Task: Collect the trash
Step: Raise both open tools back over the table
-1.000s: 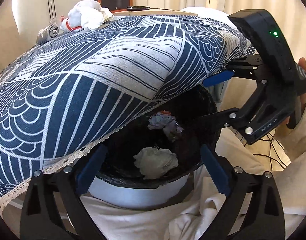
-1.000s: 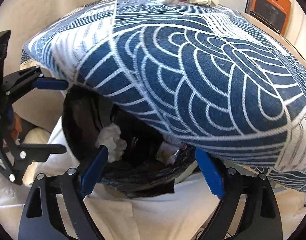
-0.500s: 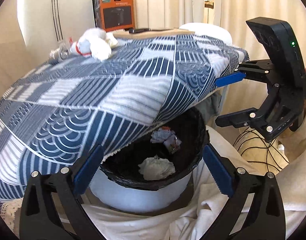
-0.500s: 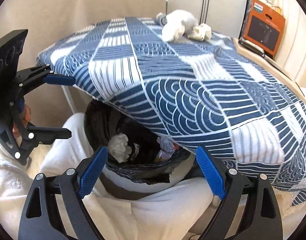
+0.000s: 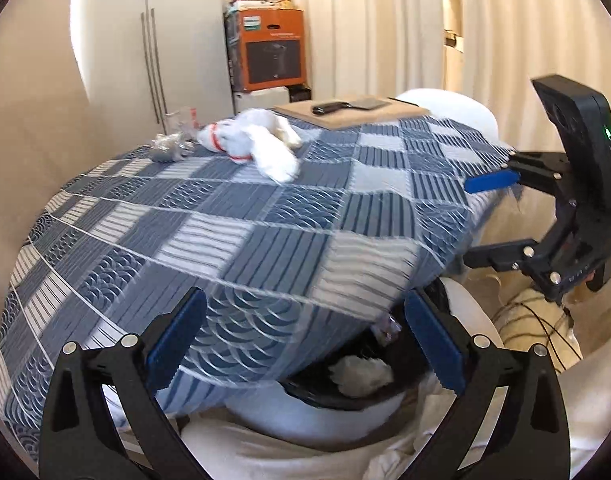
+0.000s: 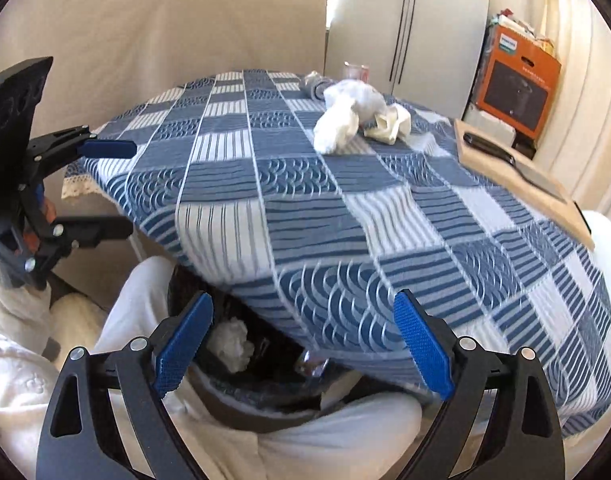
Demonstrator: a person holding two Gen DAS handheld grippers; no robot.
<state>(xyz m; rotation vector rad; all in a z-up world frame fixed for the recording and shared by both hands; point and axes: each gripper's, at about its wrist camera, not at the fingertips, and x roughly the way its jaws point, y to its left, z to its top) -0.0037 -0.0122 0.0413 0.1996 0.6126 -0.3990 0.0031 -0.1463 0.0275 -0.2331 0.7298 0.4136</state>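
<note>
Both grippers spread wide and empty above the bin

Left gripper [image 5: 305,344] and right gripper [image 6: 303,346] hang over the black-lined bin [image 5: 345,398], which holds a tissue wad [image 5: 361,372] under the blue patterned tablecloth [image 6: 305,208]. Crumpled tissues [image 6: 345,116] lie far off on the table, near a cutting board [image 6: 517,172].

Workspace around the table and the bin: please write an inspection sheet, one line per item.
Surface: table under blue-white patterned tablecloth.
Job's things: white crumpled tissues and a clear wrapper on the cloth; bin with black liner below the table edge, a tissue wad inside.
Clutter: cutting board with a knife.
Grippers: left tongs open, empty; right tongs open, empty.
Cables: black cables beside the bin.
Surroundings: orange box, cabinet, curtains.
</note>
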